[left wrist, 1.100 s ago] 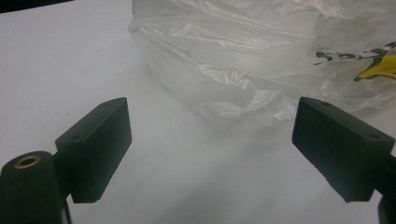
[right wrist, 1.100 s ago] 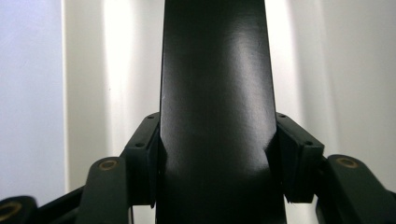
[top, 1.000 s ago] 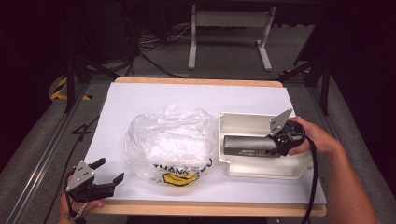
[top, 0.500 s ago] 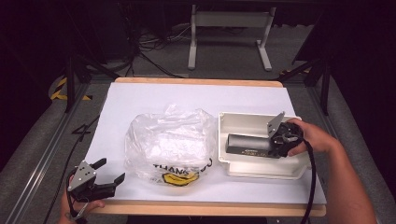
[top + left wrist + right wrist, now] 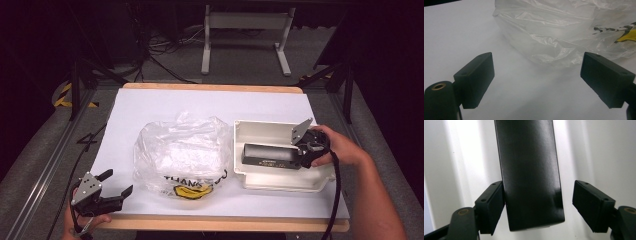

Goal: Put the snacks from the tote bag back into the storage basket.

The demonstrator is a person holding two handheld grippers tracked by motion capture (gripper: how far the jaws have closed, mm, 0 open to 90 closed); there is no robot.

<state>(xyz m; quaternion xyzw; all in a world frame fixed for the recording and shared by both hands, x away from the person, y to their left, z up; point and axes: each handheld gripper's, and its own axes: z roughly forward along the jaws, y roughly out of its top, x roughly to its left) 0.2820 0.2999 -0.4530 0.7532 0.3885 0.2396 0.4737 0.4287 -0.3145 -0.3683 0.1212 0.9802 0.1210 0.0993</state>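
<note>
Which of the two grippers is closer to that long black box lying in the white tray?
The right. The right gripper is at the black box's end inside the white tray, jaws just opened around it. The left gripper sits at the table's near left corner, beyond the plastic bag.

One desk (image 5: 150,102), covered by one white sheet. One clear plastic bag (image 5: 182,155). One white tray (image 5: 260,132) containing one black box (image 5: 270,156). Two tools: left tool (image 5: 116,182), right tool (image 5: 305,152). Two hands.
</note>
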